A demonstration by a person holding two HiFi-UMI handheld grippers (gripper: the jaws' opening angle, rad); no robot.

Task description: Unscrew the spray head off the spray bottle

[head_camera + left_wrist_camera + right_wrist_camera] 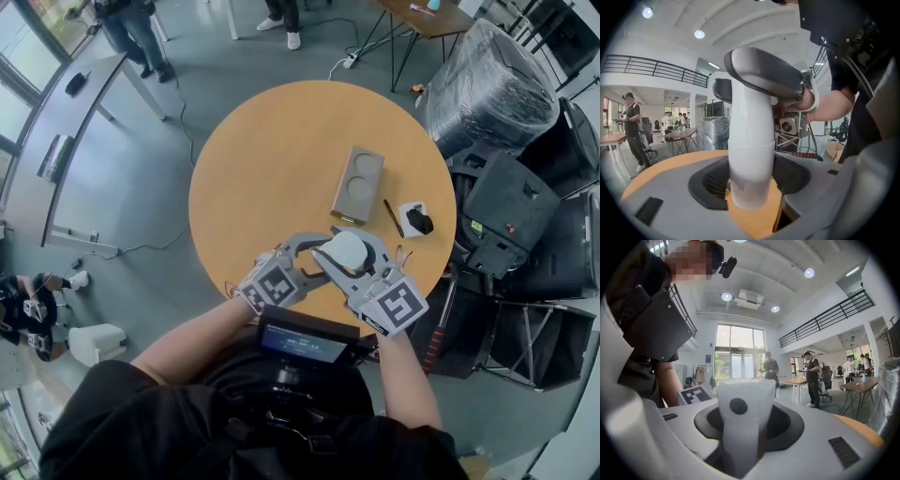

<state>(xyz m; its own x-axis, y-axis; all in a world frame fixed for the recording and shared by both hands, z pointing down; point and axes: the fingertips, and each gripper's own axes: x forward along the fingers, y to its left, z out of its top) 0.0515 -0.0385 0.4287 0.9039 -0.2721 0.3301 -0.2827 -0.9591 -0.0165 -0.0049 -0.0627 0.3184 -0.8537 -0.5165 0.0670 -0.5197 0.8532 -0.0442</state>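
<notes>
A person stands at a round wooden table (pixel 272 159) and holds a gripper in each hand, close together over the near edge. Between them is a white spray bottle (pixel 751 140). I think it is up in the air, not sitting on the wood. The left gripper (pixel 750 185) pinches the bottle's round body low down, with a dark pad tight on each side. The right gripper (pixel 740 427) comes from the other way and pinches the spray head (pixel 740 401), the white top part with a little black hole facing its camera. So both grippers are closed on something, one on the body and one on the top. The bottle looks like smooth, hard plastic. I think it is light, but I cannot tell if there is water inside. Smooth plastic is slippery, so the body could spin in the pads when the top turns. The round, even body looks like a good place to hold. The head is lumpy, wide on top and thin lower down, so the wide part seems best for twisting. Squeezing too hard might dent the body. Farther back on the table lie a flat box (pixel 357 183) with two round dips and a pen (pixel 393 217), well apart from the grippers.
</notes>
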